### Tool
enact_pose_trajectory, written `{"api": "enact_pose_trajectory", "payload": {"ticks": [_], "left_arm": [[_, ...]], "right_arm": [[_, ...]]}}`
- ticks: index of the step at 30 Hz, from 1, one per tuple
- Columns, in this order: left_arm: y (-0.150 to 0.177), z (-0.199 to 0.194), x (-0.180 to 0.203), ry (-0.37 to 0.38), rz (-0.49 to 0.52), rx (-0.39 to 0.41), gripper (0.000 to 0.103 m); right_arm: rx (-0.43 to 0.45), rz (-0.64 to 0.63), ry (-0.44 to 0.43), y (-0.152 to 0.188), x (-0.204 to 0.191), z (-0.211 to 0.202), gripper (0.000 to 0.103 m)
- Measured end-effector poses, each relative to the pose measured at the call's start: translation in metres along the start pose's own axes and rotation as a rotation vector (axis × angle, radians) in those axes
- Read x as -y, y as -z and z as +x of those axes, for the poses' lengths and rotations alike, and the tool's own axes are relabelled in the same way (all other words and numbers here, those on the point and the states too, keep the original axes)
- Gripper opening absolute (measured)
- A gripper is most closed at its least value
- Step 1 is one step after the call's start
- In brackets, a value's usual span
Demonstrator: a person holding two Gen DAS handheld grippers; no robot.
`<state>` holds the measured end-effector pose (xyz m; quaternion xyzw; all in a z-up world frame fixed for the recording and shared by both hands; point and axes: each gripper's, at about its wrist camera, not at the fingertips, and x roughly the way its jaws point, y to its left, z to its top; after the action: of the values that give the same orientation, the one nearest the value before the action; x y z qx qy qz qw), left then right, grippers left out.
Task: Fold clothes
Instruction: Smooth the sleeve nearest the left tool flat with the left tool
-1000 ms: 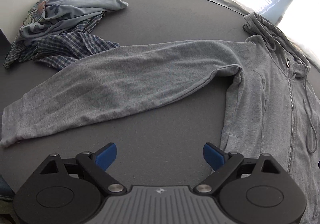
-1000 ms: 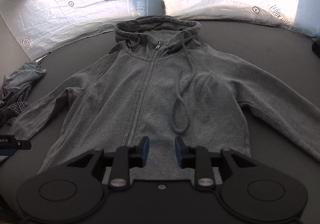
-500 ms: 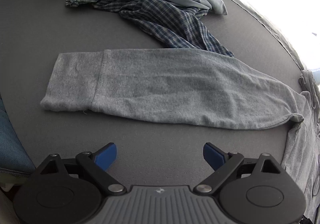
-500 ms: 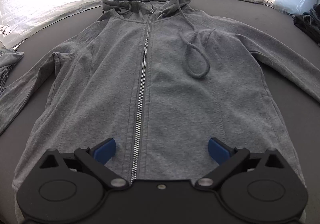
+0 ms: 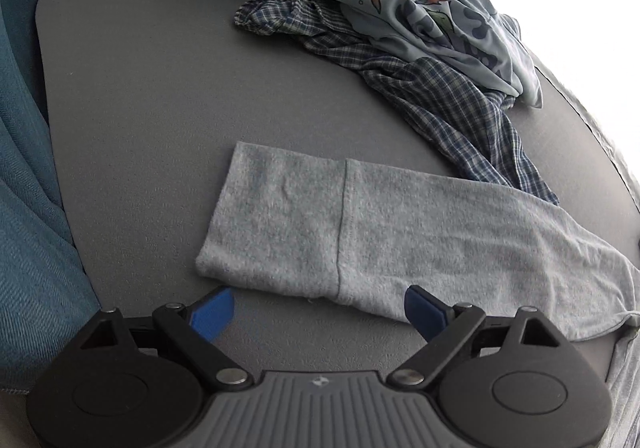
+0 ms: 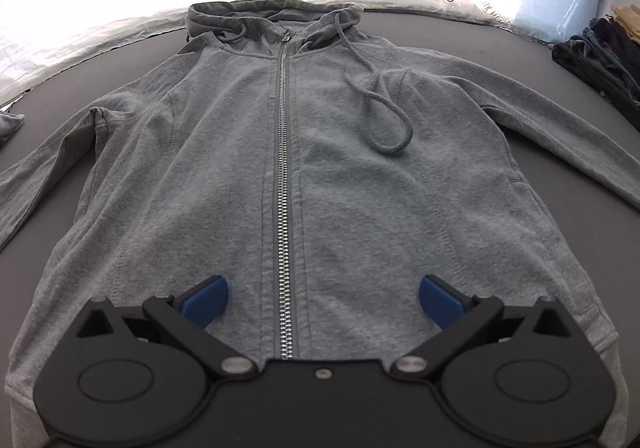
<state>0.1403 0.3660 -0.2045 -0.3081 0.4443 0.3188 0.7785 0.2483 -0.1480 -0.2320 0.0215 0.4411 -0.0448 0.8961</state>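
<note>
A grey zip hoodie (image 6: 224, 175) lies flat, front up, on the dark grey table (image 5: 152, 95), with both sleeves spread out sideways. My right gripper (image 6: 322, 298) hovers over the hoodie's lower front. It is wide open, with the zipper (image 6: 285, 207) running up between its blue fingers and nothing pinched. In the left wrist view the end of one sleeve with its cuff (image 5: 280, 219) lies just ahead. My left gripper (image 5: 318, 304) stands wide at the cuff's near edge and its jaws are closing slightly. The blue pads do not press on the cloth.
A heap of a plaid shirt (image 5: 452, 95) and a printed blue shirt (image 5: 404, 3) lies beyond the sleeve. Teal fabric (image 5: 24, 207) borders the table's left edge. Dark folded clothes (image 6: 600, 51) sit at the far right, and a white printed sheet (image 6: 100, 7) lines the back.
The left gripper has travelled along the sleeve out to its cuff, rolling as it went. The right gripper has opened from nearly shut to wide and sunk closer to the hoodie's lower front.
</note>
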Motion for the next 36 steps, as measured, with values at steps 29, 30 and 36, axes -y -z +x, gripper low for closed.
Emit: {"api": "enact_pose_trajectory", "payload": {"ticks": [29,30,36], "left_arm": [[0.045,-0.039,0.245,0.59,0.653,0.021,0.036],[0.045,-0.034,0.245,0.563,0.648,0.019,0.038],[0.038,0.006,0.245,0.342,0.618,-0.065,0.039]], "right_arm": [[-0.017,0.255,-0.27,-0.035,0.049,-0.002,0.097],[-0.012,0.273,-0.293,-0.039,0.051,-0.002,0.091],[-0.046,0.316,-0.457,-0.06,0.042,0.013,0.042]]}}
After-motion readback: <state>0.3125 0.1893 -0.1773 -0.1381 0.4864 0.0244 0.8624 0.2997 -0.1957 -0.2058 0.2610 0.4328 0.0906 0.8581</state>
